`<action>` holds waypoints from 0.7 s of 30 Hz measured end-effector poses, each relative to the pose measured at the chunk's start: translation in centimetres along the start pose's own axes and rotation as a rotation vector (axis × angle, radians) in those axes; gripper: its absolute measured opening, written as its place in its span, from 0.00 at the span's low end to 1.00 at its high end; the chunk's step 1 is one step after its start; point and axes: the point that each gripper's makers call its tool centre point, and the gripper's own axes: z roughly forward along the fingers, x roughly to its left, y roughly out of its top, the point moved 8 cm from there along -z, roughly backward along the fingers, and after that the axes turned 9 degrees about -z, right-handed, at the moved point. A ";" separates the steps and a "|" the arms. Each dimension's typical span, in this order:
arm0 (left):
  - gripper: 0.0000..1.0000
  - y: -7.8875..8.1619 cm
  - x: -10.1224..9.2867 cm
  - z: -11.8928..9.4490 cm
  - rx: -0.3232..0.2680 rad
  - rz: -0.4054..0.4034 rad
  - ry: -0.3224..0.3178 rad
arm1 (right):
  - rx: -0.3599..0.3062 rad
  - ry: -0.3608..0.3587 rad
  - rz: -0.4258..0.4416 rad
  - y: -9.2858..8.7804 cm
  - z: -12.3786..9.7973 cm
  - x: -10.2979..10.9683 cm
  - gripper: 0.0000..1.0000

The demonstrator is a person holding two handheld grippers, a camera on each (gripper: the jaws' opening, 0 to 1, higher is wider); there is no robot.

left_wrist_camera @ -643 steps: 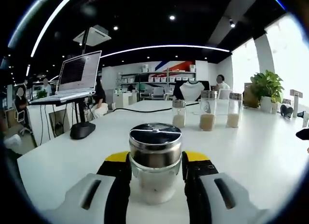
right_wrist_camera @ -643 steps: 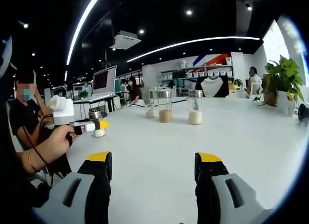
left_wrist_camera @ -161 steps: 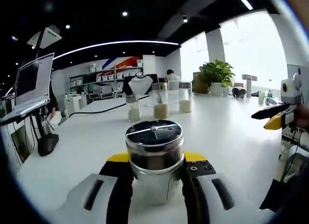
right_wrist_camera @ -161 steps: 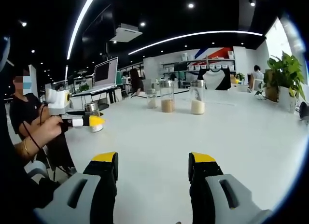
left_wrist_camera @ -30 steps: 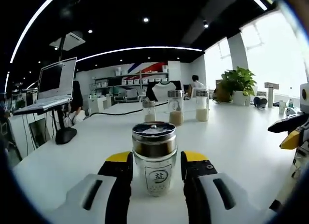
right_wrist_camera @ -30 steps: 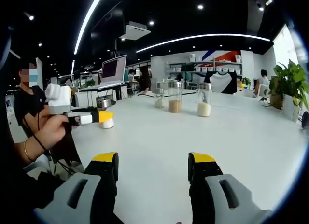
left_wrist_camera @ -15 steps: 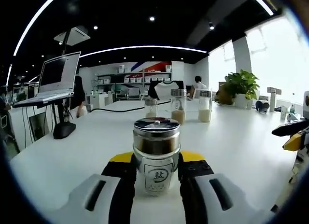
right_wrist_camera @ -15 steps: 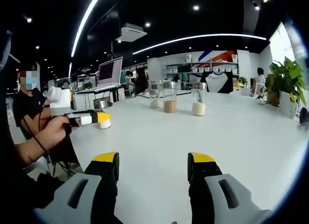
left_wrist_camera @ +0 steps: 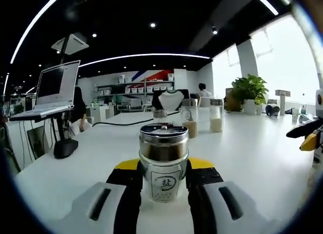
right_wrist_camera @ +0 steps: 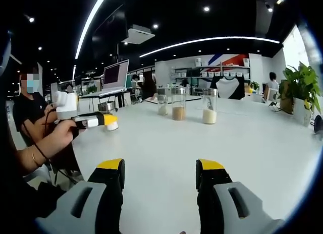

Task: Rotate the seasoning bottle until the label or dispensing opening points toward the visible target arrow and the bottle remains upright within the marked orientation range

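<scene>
The seasoning bottle (left_wrist_camera: pixel 163 161) is glass with a steel lid. It stands upright between the yellow-tipped jaws of my left gripper (left_wrist_camera: pixel 163 169), which is shut on it. Its white label (left_wrist_camera: pixel 165 184), printed with a dark character, faces the camera. In the right gripper view a hand (right_wrist_camera: pixel 53 138) holds the left gripper (right_wrist_camera: pixel 96 121) at the table's left side, with the bottle (right_wrist_camera: pixel 111 124) in its tips. My right gripper (right_wrist_camera: pixel 159 169) hovers over the white table (right_wrist_camera: pixel 166 143), open with nothing between its jaws. Its tip (left_wrist_camera: pixel 307 138) enters the left gripper view from the right.
Three glass jars (right_wrist_camera: pixel 177 104) of powder stand in a row at mid-table, and the row of jars (left_wrist_camera: pixel 190 120) shows beyond the bottle. A laptop (left_wrist_camera: pixel 54 88) on a stand is at the left, a potted plant (right_wrist_camera: pixel 298 85) at the far right. A seated person (right_wrist_camera: pixel 30 110) is at the left.
The left jaws have drawn in tighter against the bottle, and that view has shifted slightly. The label still faces the camera. The right gripper stays open in about the same place.
</scene>
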 end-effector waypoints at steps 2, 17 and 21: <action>0.35 0.6 0.8 0.6 -0.012 0.014 0.013 | -0.003 -0.002 -0.001 0.1 0.1 0.0 0.56; 0.35 1.3 3.3 2.9 -0.007 0.030 0.051 | 0.006 -0.037 0.003 -0.1 -0.5 -0.3 0.56; 0.35 0.8 3.6 3.1 0.009 0.016 0.063 | 0.000 -0.043 0.007 0.0 -0.6 -0.4 0.56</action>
